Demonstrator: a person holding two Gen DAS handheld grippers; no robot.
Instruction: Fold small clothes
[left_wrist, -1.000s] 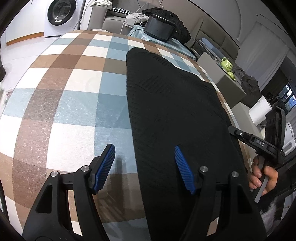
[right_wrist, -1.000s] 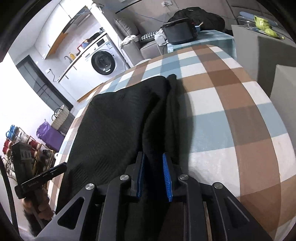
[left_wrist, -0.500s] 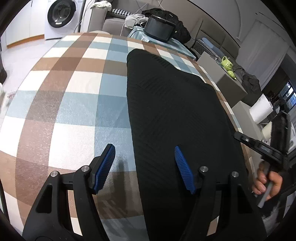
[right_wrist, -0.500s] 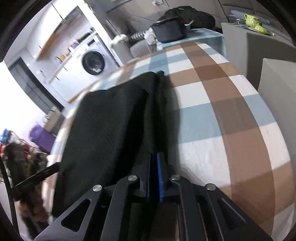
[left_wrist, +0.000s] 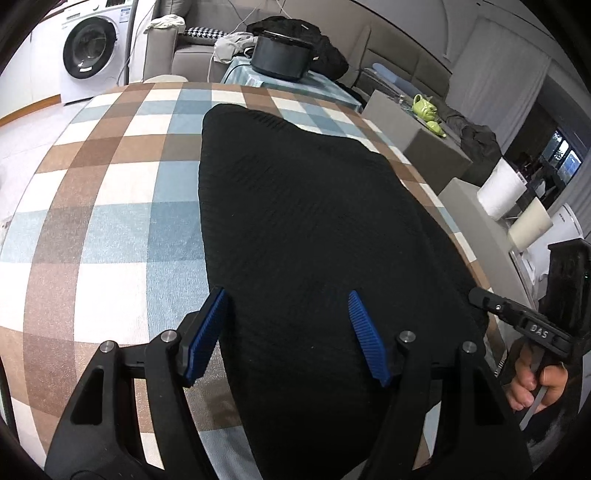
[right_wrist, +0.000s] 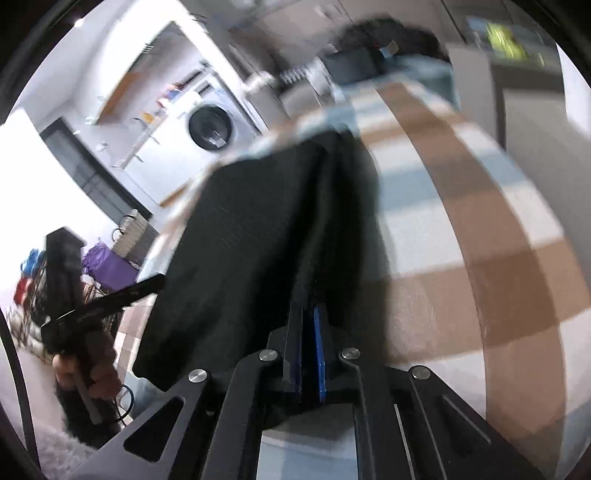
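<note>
Here the right gripper (right_wrist: 308, 347) pinches the black garment's (left_wrist: 306, 229) edge at lower centre; left gripper (left_wrist: 286, 332) fingers spread above it on the checked surface (left_wrist: 110, 206).

Black garment (left_wrist: 303, 221): matt ribbed knit cloth. Checked tablecloth (left_wrist: 110, 206) under it: smooth woven-looking cloth. Left gripper (left_wrist: 286, 336): matt black plastic, ridged blue pads, shiny metal screws. Washing machine (left_wrist: 92, 48) beyond tablecloth: glossy white.

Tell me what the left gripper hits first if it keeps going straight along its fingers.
Most likely the black garment: the left gripper is open, its fingers straddling the cloth's near left edge on the checked tablecloth. Its height above the cloth is unclear.
</note>
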